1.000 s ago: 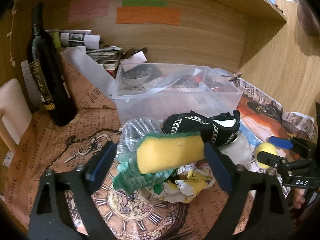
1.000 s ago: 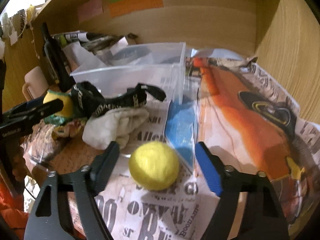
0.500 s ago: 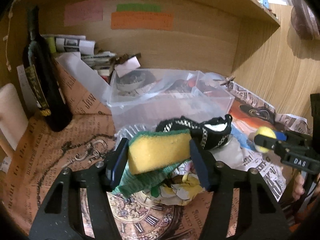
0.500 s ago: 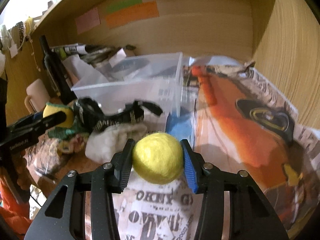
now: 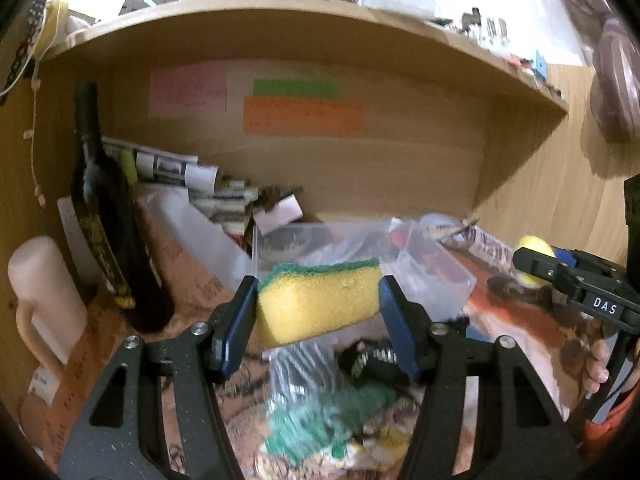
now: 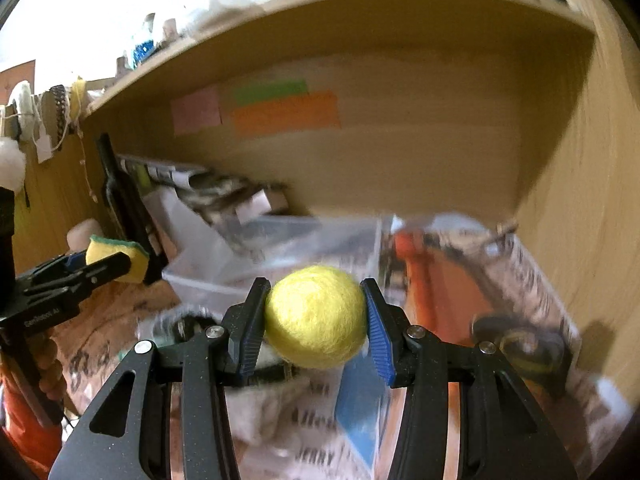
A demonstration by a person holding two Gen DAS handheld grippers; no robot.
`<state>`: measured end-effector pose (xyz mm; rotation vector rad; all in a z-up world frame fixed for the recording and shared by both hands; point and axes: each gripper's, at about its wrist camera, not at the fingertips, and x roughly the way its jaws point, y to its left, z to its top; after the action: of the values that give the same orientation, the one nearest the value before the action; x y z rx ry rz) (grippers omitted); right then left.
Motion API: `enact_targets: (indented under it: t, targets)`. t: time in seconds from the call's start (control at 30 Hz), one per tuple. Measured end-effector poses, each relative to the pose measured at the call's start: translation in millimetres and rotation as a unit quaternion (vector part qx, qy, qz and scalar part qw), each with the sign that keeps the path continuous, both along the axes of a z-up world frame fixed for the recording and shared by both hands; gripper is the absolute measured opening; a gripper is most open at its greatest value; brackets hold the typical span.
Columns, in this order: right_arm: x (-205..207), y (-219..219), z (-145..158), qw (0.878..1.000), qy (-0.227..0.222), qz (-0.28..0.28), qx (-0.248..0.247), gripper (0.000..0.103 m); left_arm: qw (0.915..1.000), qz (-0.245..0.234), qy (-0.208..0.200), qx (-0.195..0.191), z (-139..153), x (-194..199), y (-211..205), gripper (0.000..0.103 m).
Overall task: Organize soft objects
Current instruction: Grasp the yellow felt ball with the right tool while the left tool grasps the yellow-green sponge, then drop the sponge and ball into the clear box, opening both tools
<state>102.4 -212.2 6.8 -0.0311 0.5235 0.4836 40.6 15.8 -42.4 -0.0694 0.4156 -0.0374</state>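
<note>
My left gripper (image 5: 318, 308) is shut on a yellow sponge with a green scrub side (image 5: 320, 304) and holds it in the air in front of the clear plastic bin (image 5: 432, 272). My right gripper (image 6: 316, 318) is shut on a yellow felt ball (image 6: 316, 316), also lifted, with the bin (image 6: 280, 252) behind it. The sponge shows at the left of the right wrist view (image 6: 116, 256); the ball shows at the right of the left wrist view (image 5: 532, 256). A black patterned band (image 5: 372, 356), green cloth (image 5: 332, 420) and a white cloth (image 6: 264, 412) lie on the newspaper below.
A dark wine bottle (image 5: 108, 220) stands at the left beside a white jug (image 5: 44, 300). Rolled papers and clutter (image 5: 192, 184) lie behind the bin. A wooden shelf (image 5: 320, 24) hangs overhead, and a wooden wall (image 6: 580, 200) closes the right side. A blue card (image 6: 364, 408) lies on the newspaper.
Both grippers closed on their objects, the left on the sponge and the right on the ball, and lifted them off the table. Both views have tilted upward.
</note>
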Motion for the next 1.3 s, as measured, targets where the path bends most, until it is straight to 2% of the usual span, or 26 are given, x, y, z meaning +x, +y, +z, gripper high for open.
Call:
enact_targets:
  t: [0.17, 0.37, 0.57, 0.9, 1.03, 1.2, 1.27, 1.3]
  targets:
    - [17, 11, 20, 0.999, -0.030, 0.013, 0.001, 0.043, 0.9999, -0.007, -0.008, -0.006, 16, 22, 5, 0.061]
    - [45, 30, 20, 0.999, -0.026, 0.027, -0.021, 0.043, 0.9996, -0.016, 0.016, -0.018, 19, 57, 12, 0.061]
    - [79, 44, -3, 0.998, 0.018, 0.032, -0.048, 0.043, 0.9966, -0.027, 0.075, -0.019, 4, 102, 13, 0.061]
    - [127, 59, -55, 0.989, 0.110, 0.026, -0.099, 0.043, 0.9802, -0.058, 0.189, -0.018, -37, 171, 6, 0.061]
    - [133, 61, -68, 0.984, 0.135, 0.032, -0.109, 0.043, 0.9747, -0.063, 0.214, -0.012, -49, 183, 2, 0.061]
    - [133, 63, -72, 0.983, 0.140, 0.036, -0.116, 0.044, 0.9709, -0.062, 0.231, -0.002, -56, 188, -2, 0.063]
    - [132, 64, -72, 0.982, 0.139, 0.040, -0.118, 0.047, 0.9710, -0.063, 0.231, -0.001, -55, 186, -2, 0.066]
    - [132, 65, -71, 0.983, 0.137, 0.041, -0.118, 0.052, 0.9653, -0.066, 0.253, -0.008, -54, 185, -2, 0.070]
